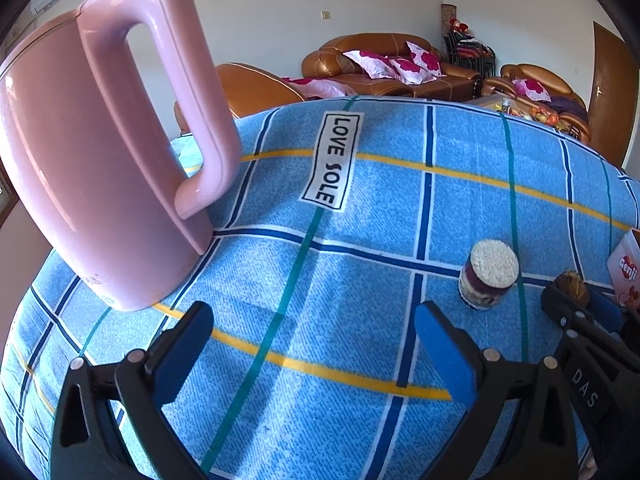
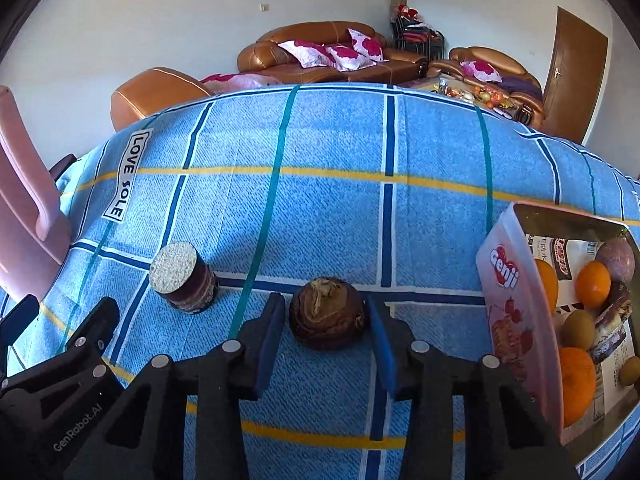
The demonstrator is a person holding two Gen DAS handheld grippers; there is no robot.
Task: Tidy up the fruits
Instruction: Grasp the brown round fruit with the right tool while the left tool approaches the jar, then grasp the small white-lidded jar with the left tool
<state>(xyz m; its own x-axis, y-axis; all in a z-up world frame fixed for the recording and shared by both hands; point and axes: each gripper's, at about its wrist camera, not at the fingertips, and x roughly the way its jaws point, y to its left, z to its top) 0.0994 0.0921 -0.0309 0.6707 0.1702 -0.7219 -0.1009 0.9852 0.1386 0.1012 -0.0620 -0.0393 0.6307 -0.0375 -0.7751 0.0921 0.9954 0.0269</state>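
Note:
A brown wrinkled round fruit (image 2: 327,314) lies on the blue checked cloth. My right gripper (image 2: 326,320) is open with a blue pad on each side of the fruit, small gaps showing. To the right stands a pink "Genji" box (image 2: 516,304) holding oranges (image 2: 593,284), kiwis (image 2: 578,330) and a purple fruit (image 2: 616,260). My left gripper (image 1: 314,328) is open and empty over bare cloth. In the left wrist view the brown fruit (image 1: 572,286) and the right gripper (image 1: 578,308) show at the far right.
A pink kettle (image 1: 100,152) stands at the left of the table. A small layered jar with a grainy top (image 2: 182,280) stands left of the brown fruit, also seen in the left wrist view (image 1: 488,274). A "LOVE SOLE" label (image 1: 332,160) is sewn on the cloth. Brown sofas stand behind the table.

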